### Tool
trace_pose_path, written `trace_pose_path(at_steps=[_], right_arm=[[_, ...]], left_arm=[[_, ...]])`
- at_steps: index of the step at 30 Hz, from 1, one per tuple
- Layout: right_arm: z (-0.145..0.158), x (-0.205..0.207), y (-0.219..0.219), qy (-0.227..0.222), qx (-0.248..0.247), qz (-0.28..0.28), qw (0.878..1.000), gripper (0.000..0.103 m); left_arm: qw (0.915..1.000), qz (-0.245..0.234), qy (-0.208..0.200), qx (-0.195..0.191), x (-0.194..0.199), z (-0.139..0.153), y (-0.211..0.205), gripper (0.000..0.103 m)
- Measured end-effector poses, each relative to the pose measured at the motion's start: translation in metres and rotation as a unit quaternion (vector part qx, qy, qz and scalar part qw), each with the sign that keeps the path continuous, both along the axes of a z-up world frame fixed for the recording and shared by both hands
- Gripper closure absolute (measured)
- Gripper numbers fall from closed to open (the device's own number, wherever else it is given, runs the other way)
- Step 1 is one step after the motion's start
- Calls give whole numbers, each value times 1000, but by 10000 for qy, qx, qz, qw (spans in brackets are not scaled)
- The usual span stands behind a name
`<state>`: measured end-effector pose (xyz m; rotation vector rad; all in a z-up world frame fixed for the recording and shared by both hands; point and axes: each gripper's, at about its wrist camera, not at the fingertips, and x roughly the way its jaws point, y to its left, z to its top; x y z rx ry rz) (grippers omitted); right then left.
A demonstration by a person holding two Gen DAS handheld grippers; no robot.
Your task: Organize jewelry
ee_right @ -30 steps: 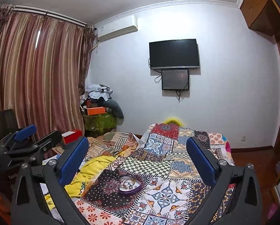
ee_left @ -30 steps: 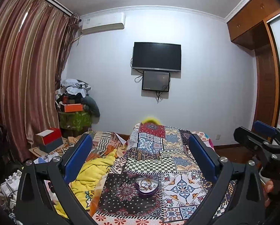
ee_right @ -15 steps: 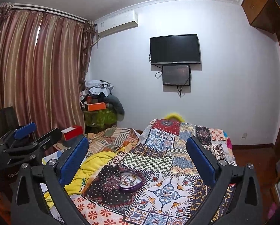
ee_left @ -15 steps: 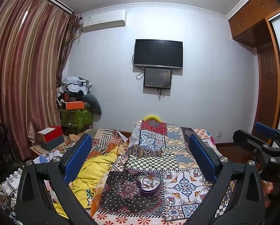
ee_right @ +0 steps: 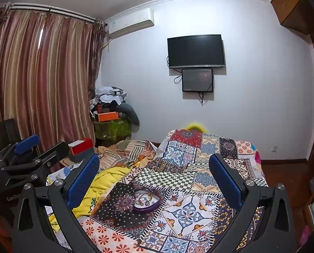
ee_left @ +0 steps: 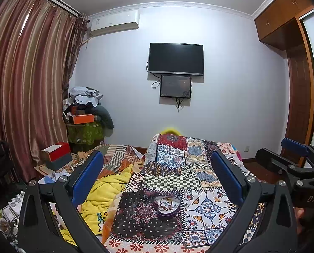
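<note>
1. While both tools hang above the near end of the bed, the left gripper (ee_left: 157, 172) stands with its blue-padded fingers (ee_left: 87, 177) spread wide and nothing between them.
2. Equally wide apart and empty are the pads of the right gripper (ee_right: 154, 172), which also shows at the right edge of the left wrist view (ee_left: 291, 156).
3. A heart-shaped purple jewelry box (ee_left: 167, 206) lies lidless on the patchwork quilt (ee_left: 207, 206), on a dark dotted patch next to a white patch with a blue medallion.
4. Inside the box sits a small tangle of jewelry (ee_right: 144, 198) (gold rings or chains, too small to sort out).
5. From each wrist view the box falls between the two fingers but well beyond their tips, touching neither.
6. A yellow blanket (ee_left: 106, 191) is bunched up just left of the quilt, with a striped cover (ee_right: 125, 154) behind it.
7. On the far wall a dark television (ee_left: 176, 59) hangs above a smaller screen (ee_left: 175, 86), and an air conditioner (ee_left: 114, 22) sits high near the striped curtains (ee_left: 26, 80).
8. A pile of clothes and an orange box (ee_right: 107, 116) sit stacked in the corner beside the curtains.
</note>
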<state>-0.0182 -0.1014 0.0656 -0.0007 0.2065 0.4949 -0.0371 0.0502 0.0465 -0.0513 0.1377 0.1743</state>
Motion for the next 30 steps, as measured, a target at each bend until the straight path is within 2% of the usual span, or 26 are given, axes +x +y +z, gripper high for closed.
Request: trace_pose_path(at_steps=[30], right_arm=[[-2, 1, -1, 22, -14, -13, 10000, 0]], left_arm=[[9998, -199, 37, -5, 4, -1, -1, 0]])
